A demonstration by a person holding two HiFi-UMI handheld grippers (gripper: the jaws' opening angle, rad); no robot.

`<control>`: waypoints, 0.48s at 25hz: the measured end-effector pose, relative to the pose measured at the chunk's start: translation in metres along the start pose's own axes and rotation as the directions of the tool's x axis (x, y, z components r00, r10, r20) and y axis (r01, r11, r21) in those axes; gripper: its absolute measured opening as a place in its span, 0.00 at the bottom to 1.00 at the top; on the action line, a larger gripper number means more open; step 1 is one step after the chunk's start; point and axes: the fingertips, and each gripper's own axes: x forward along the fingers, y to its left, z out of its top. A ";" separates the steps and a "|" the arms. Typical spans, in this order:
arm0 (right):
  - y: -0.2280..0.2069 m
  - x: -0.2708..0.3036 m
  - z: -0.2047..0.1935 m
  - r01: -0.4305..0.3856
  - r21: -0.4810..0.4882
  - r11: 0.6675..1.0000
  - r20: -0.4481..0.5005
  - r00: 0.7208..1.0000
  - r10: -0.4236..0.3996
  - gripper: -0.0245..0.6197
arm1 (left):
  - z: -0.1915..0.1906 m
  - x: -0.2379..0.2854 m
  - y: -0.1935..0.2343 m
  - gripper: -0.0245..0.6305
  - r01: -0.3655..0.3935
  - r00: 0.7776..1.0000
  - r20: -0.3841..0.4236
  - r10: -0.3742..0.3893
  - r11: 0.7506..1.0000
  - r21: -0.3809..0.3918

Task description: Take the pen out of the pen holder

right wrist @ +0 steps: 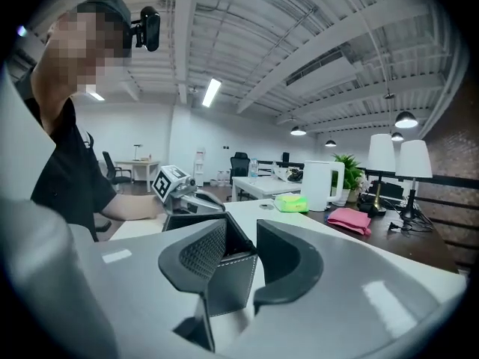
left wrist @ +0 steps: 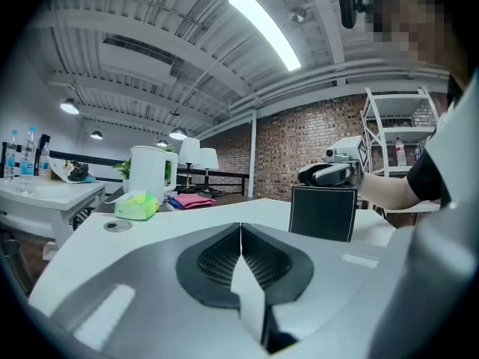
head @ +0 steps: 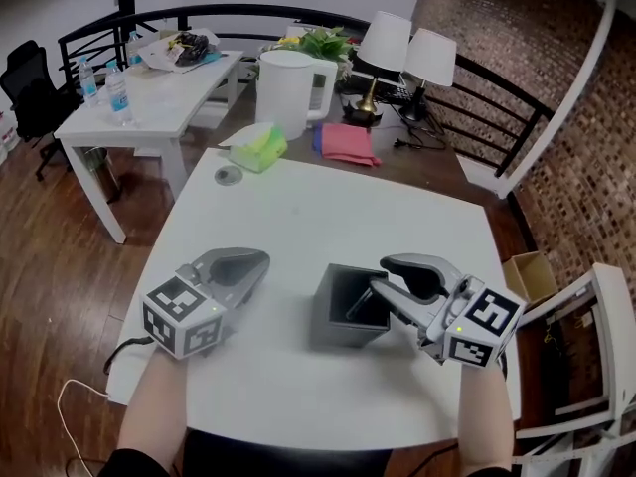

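A thin dark pen (head: 360,304) is seen leaning inside the black square pen holder (head: 333,318), which is set upright on the white table (head: 298,217), toward its near edge. The holder's near right corner (right wrist: 228,279) is straddled by the right gripper (head: 380,274), whose jaws are held wide apart. One jaw is placed over the opening and the other outside the wall, and neither pad is seen pressing on it. The pen is not gripped. In the right gripper view the pen itself cannot be made out.

The left gripper (head: 256,264) is laid on the table well to the left of the holder (left wrist: 323,213). Its jaws (left wrist: 241,234) are pressed together with nothing between them.

At the far edge of the table a green pack (head: 258,147) is found. Beyond it, a white jug (head: 288,87), a pink cloth (head: 348,144) and two lamps (head: 386,43) are seen on a darker surface.
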 end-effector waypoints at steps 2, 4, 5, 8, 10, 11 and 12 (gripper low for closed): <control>0.000 0.000 -0.002 0.008 0.001 1.000 -0.009 1.000 -0.008 0.24 | 0.000 0.000 -0.001 0.04 0.003 1.000 0.001 -0.003 1.000 0.001; -0.001 -0.002 -0.002 0.015 0.006 1.000 -0.013 1.000 -0.015 0.20 | 0.000 0.001 -0.002 0.04 0.005 1.000 0.003 -0.005 1.000 0.000; -0.001 -0.002 -0.002 0.014 0.007 1.000 -0.015 1.000 -0.014 0.18 | 0.000 0.001 -0.002 0.04 0.006 1.000 0.004 -0.006 1.000 -0.001; 0.003 0.000 0.000 0.003 0.000 1.000 -0.013 1.000 -0.003 0.17 | 0.000 0.002 -0.001 0.04 0.008 1.000 0.004 -0.008 1.000 0.000; 0.010 0.000 0.005 -0.015 -0.008 1.000 -0.004 1.000 0.015 0.15 | 0.000 0.002 0.000 0.04 0.008 1.000 0.004 -0.008 1.000 0.001; 0.015 -0.001 0.007 -0.028 -0.013 1.000 0.000 1.000 0.028 0.15 | 0.000 0.002 0.000 0.04 0.008 1.000 0.004 -0.008 1.000 0.001; 0.020 -0.002 0.009 -0.041 -0.023 0.999 0.001 0.999 0.041 0.15 | 0.000 0.002 -0.001 0.04 0.009 1.000 0.004 -0.009 1.000 0.002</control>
